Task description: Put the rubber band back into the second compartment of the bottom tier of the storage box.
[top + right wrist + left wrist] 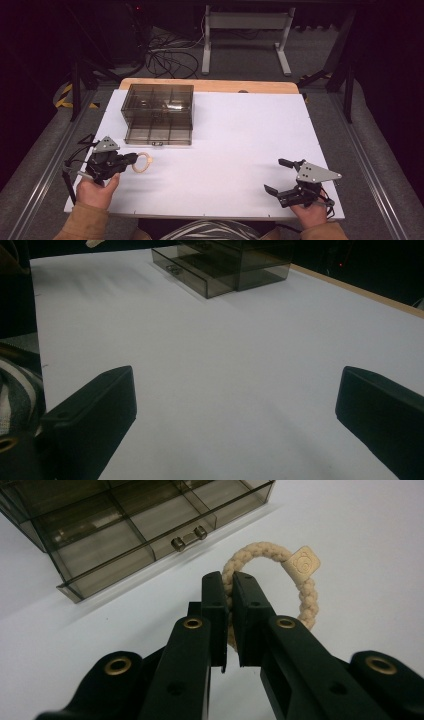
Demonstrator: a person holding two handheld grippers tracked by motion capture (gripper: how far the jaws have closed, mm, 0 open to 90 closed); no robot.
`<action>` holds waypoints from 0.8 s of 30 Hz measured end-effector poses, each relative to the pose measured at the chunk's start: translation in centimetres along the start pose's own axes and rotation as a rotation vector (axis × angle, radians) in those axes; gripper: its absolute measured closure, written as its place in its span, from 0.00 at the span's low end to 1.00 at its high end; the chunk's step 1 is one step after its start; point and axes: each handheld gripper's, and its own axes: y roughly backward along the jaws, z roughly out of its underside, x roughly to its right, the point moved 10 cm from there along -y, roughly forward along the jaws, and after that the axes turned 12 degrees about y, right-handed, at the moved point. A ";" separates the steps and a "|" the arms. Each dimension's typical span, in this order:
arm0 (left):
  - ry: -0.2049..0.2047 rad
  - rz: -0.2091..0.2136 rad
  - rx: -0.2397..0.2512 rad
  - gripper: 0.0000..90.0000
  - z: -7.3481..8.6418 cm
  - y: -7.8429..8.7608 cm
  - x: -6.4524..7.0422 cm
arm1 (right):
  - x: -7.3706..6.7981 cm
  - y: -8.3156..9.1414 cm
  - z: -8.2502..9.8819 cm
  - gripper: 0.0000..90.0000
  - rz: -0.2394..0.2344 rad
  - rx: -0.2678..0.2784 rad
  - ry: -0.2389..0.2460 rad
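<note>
One braided beige loop, bearing a small square tag, held by the left gripper; jaws closed on a single strand of the braid, most of the ring standing free beyond and to one side of the tips. Risk, judged: the grip is narrow and on soft cord, so the loop may swing, twist or slip out if carried fast. One smoke-tinted drawer box, lowest drawer partly drawn out, ahead of the left jaws and near the loop, not touching it; the dangling ring could catch on the drawer front. One right gripper, jaws wide apart over bare white table, nothing between them, well apart from loop and box.
</note>
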 end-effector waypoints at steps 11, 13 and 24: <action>0.016 0.025 0.062 0.94 -2.0 0.3 0.1 | 0.0 -0.1 0.0 0.04 0.001 -0.001 0.002; 0.019 0.029 0.073 0.94 -2.4 0.2 0.1 | 0.0 0.0 0.0 0.04 0.001 -0.001 0.002; 0.026 0.032 0.121 0.94 -4.3 -0.1 0.0 | -0.1 0.1 0.0 0.04 0.003 0.000 0.000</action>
